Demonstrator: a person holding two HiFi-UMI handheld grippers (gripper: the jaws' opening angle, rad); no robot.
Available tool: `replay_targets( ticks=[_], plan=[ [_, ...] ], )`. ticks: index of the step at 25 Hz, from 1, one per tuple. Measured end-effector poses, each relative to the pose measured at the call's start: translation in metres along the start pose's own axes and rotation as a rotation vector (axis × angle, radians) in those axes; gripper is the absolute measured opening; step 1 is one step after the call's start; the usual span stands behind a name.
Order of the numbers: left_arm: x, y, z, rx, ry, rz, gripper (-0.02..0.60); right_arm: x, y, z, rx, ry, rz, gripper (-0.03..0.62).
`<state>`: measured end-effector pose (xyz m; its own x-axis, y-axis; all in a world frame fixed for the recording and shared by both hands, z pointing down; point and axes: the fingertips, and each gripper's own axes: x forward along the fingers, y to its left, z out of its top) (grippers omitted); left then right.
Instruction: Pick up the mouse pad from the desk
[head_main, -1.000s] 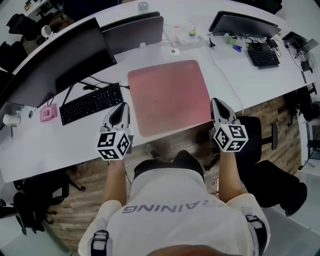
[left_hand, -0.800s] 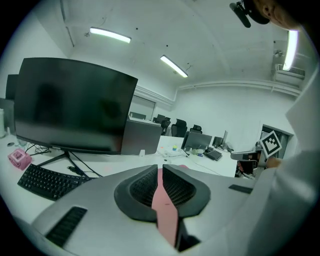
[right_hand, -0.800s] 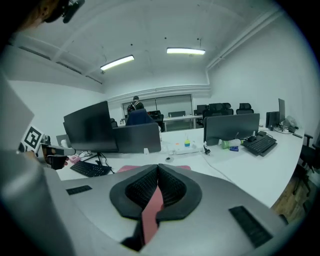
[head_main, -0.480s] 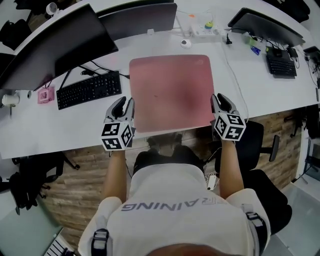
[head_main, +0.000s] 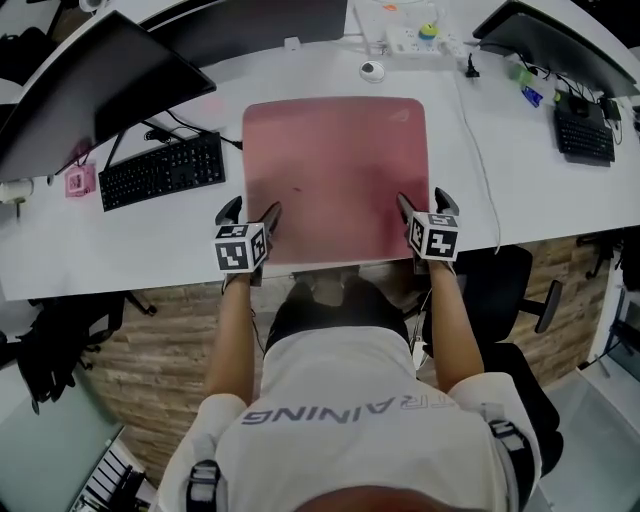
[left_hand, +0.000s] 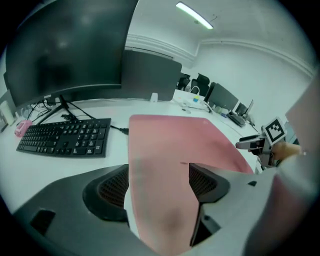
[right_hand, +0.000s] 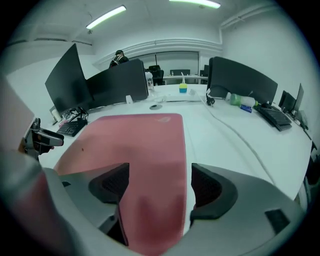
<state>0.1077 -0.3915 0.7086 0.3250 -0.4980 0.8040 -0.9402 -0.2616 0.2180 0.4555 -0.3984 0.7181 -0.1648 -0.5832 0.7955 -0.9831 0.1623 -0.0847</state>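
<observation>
A large pink mouse pad (head_main: 335, 175) lies flat on the white desk (head_main: 150, 250). My left gripper (head_main: 250, 212) is at its near left corner and my right gripper (head_main: 424, 201) at its near right corner. Both point steeply down and their jaws are opening. In the left gripper view the left edge of the pad (left_hand: 180, 145) runs between the wide jaws of the left gripper (left_hand: 159, 182). In the right gripper view the right edge of the pad (right_hand: 135, 145) lies between the jaws of the right gripper (right_hand: 156, 187). Neither gripper's pads press on it.
A black keyboard (head_main: 160, 170) and a dark monitor (head_main: 90, 90) stand left of the pad. A white cable (head_main: 482, 170) runs down its right side. A small round white object (head_main: 372, 70) and a power strip (head_main: 420, 40) lie behind it. An office chair (head_main: 505, 285) stands at the right.
Both grippers have come down and forward to the pad's near corners. Their jaws, shut before, now stand wide. The pad has not moved.
</observation>
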Motion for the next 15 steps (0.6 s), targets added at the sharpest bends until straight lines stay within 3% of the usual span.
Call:
replay_targets(
  ticks=[9,15],
  plan=[
    [0.045,0.011,-0.023,0.007,0.084,0.135,0.391,0.031,-0.014,-0.022,0.024,0.067,0.000,0.390],
    [0.044,0.014,-0.027,-0.039,0.079,0.130,0.394,0.031,-0.008,-0.024,0.033,0.053,-0.027,0.373]
  ],
)
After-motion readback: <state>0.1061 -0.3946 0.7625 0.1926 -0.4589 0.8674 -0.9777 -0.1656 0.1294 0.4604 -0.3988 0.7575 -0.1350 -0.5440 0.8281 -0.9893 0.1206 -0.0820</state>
